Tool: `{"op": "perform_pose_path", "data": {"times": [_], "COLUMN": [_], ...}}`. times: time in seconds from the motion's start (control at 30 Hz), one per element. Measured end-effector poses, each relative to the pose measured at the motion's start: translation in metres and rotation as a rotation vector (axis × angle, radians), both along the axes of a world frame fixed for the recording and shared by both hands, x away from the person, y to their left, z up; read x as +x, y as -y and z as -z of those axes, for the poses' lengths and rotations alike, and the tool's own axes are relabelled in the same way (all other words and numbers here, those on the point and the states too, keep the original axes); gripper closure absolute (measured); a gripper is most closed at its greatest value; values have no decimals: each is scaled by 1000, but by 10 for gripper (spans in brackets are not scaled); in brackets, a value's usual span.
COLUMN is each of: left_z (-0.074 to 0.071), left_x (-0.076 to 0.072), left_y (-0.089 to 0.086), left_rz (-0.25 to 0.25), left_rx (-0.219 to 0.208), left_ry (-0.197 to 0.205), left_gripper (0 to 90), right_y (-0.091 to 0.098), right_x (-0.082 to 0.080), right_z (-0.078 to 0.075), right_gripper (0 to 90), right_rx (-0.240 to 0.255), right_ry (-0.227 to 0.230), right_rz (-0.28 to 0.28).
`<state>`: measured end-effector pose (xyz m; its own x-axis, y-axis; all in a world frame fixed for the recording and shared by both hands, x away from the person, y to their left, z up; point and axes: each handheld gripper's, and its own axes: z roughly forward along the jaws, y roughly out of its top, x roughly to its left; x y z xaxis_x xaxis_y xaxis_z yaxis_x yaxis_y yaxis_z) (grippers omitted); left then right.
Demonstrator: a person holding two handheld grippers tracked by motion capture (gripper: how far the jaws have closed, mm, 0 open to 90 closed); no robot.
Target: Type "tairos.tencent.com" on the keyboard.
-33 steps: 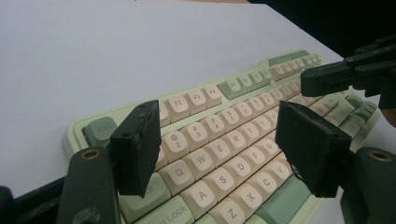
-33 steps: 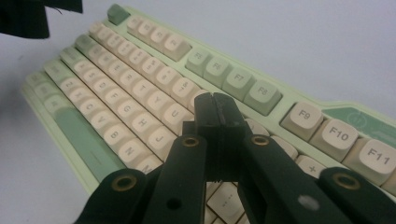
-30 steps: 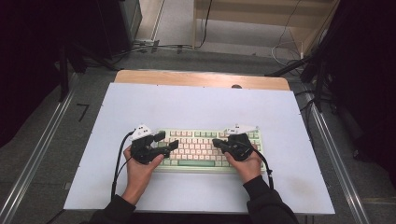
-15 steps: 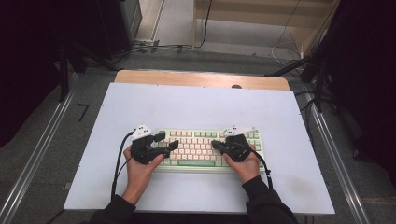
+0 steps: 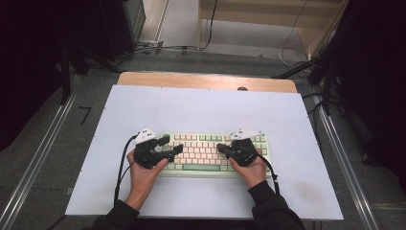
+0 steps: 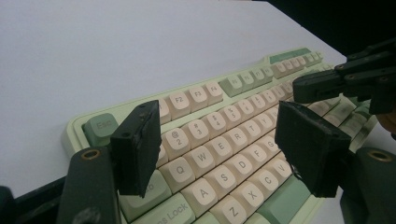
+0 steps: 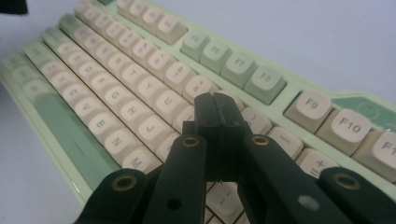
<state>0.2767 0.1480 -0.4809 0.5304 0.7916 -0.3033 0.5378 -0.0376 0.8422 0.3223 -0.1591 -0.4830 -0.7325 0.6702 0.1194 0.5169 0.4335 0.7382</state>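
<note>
While both hands rest over it, the keyboard [image 5: 210, 154] lies flat near the front of the white table [image 5: 201, 110], long side toward the person. Pale green case, cream keycaps, green spacebar.

Left gripper [image 5: 168, 143]: jaws spread wide, nothing between them, hovering above the Esc and number-row end; in the left gripper view [image 6: 219, 140] the Q-A-S keys show through the gap. Right gripper [image 5: 221, 147]: jaws pressed together, holding nothing, tip poised over the keys right of centre; the right gripper view [image 7: 215, 105] puts it close above the cream caps below the function row. Whether it touches a key I cannot tell.

Handling, by my guess: rigid slab, moderately heavy, unlikely to slide under a light press. Keycaps are smooth, sprung, and could pop off if pried sideways. To press, come straight down on a cap's centre with closed jaws. To lift, pinch the case edges at both short ends, not the keys.
</note>
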Motion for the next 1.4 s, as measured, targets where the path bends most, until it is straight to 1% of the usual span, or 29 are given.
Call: {"op": "perform_pose_path", "data": {"times": [0.07, 0.13, 0.27, 0.33, 0.37, 0.43, 0.53, 0.63, 0.77, 0.9, 1.4], "left_z": [0, 0, 0, 0, 0, 0, 0, 0, 0, 0, 0], "left_x": [0, 0, 0, 0, 0, 0, 0, 0, 0, 0, 0], "left_y": [0, 0, 0, 0, -1, -1, -1, -1, -1, -1, -1], "left_rz": [-1, -1, -1, -3, -4, -3, -4, -6, -7, -4, -2], "left_rx": [0, 2, 3, 2, 1, 1, 2, 5, 5, 6, 6], "left_ry": [-1, -1, -1, 0, 1, 1, 1, 2, 1, 1, -3], "left_gripper": [322, 323, 322, 322, 322, 322, 321, 321, 321, 321, 322], "right_y": [3, 6, 10, 12, 13, 15, 16, 16, 15, 16, 16], "right_x": [-1, -3, -4, -4, -3, -2, -1, -1, 0, 0, -1], "right_z": [-5, -8, -13, -14, -14, -15, -14, -14, -13, -13, -14], "right_gripper": [871, 836, 701, 646, 609, 533, 458, 397, 353, 332, 327], "right_rx": [36, 64, 100, 116, 120, 126, 120, 122, 118, 120, 118], "right_ry": [10, 22, 48, 47, 50, 38, 31, 15, 13, 12, 15], "right_rz": [5, 9, 26, 36, 37, 42, 55, 53, 55, 60, 62]}}
